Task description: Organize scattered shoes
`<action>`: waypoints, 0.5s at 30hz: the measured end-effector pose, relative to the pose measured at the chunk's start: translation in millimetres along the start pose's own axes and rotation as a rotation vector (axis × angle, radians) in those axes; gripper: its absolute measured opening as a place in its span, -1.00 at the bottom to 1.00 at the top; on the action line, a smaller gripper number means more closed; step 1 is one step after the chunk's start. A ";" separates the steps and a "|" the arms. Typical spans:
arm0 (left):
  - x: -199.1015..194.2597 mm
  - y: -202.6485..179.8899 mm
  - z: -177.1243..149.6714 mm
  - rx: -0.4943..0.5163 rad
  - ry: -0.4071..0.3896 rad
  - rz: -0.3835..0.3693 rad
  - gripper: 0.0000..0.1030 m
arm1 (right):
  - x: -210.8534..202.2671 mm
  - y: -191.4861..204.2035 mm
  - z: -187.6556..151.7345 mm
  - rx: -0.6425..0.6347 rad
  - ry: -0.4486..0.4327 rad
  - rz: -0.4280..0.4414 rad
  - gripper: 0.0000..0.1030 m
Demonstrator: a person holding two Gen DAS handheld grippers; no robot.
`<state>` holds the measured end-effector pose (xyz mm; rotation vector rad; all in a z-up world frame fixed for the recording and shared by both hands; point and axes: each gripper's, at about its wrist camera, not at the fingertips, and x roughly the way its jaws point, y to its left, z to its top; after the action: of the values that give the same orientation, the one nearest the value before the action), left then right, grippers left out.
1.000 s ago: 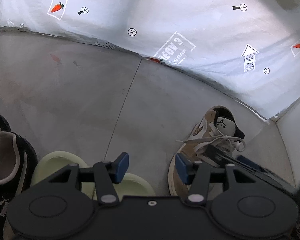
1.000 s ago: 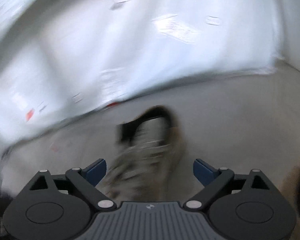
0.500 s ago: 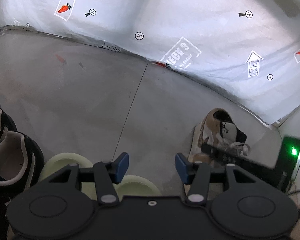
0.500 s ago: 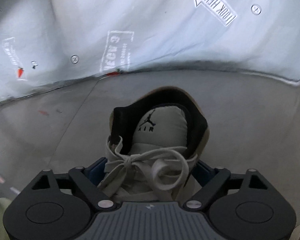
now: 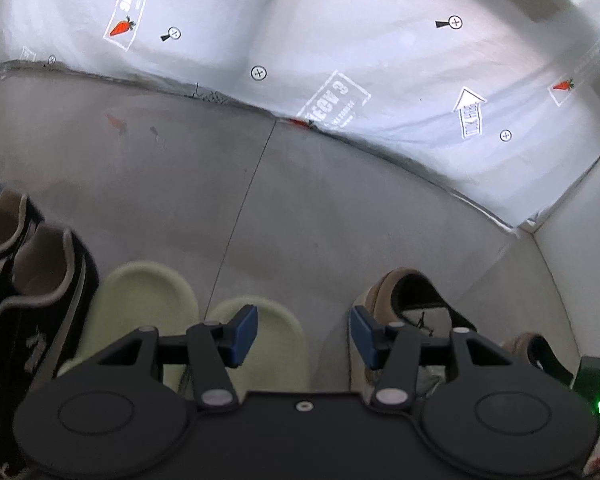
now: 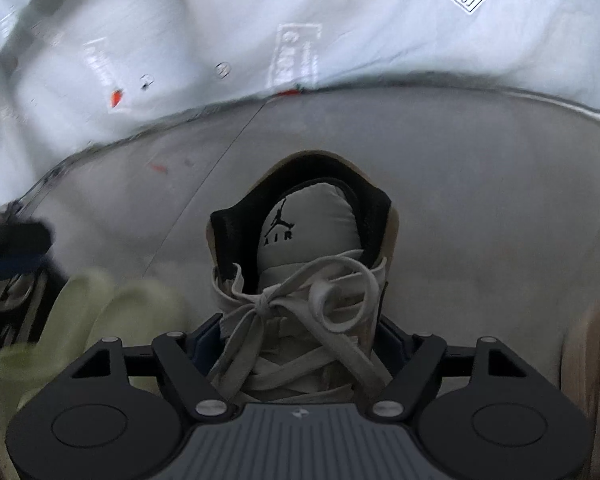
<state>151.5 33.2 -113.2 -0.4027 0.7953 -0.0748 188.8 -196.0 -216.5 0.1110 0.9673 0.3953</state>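
A tan sneaker with a grey tongue, black lining and tied laces sits between the fingers of my right gripper, which is shut on its sides, heel toward the wall. In the left wrist view the same tan sneaker is down on the grey floor, just right of my left gripper. That gripper is open and holds nothing. A pair of pale green slides lies below and left of it, with black sneakers further left. The green slides show blurred left of the held shoe.
A second tan shoe lies at the far right, beside the right gripper's body with its green light. A white printed sheet forms the back wall and a white side wall closes the right corner. Bare grey floor lies ahead.
My right gripper closed on the tan sneaker and carried it left, nearer the green slides. The left gripper stayed open and drew back slightly.
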 end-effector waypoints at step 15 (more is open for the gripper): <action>-19.7 -0.4 -12.8 0.035 -0.004 -0.016 0.02 | -33.4 29.5 -31.3 0.028 0.019 0.065 0.70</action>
<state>128.6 32.9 -107.7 -0.3757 0.7862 -0.1028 138.1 -183.9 -200.4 0.1645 0.9897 0.4438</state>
